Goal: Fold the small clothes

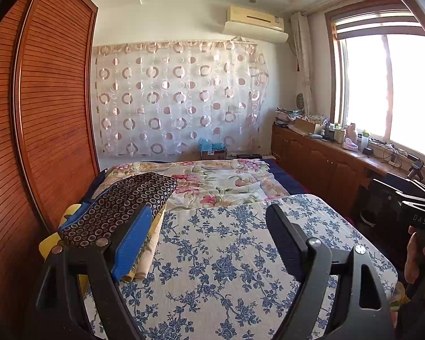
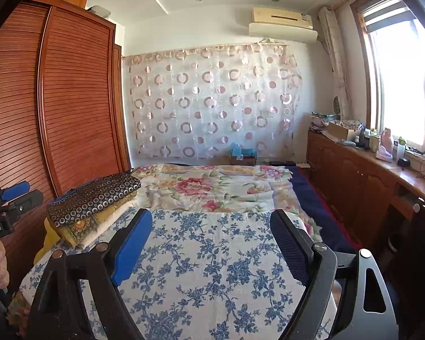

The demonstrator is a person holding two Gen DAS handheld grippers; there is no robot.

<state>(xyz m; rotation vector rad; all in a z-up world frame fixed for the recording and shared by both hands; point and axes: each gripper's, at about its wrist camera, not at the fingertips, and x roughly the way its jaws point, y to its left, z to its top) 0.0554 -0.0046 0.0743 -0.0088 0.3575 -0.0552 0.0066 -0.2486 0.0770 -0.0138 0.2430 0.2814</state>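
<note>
I see both tools spread apart and empty: left tool [image 1: 209, 243], right tool [image 2: 212, 248], above the blue-flowered cloth [image 2: 212, 269] lying flat on the bed [image 2: 311, 189]. Folded clothes stack [image 1: 119, 206] just left of it.

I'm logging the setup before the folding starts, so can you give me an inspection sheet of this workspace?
Surface: bed with a blue flowered cloth spread flat in front, a pink flowered quilt behind it.
Job's things: a stack of folded clothes at the bed's left edge, dark ring-patterned piece on top.
Clutter: bottles and boxes on the cabinet top under the window.
Grippers: left gripper and right gripper both open, above the blue cloth, nothing between the jaws.
Cables: some wires on the cabinet top near the window.
Surroundings: wooden wardrobe on the left, circle-patterned curtain on the far wall, air conditioner above.
</note>
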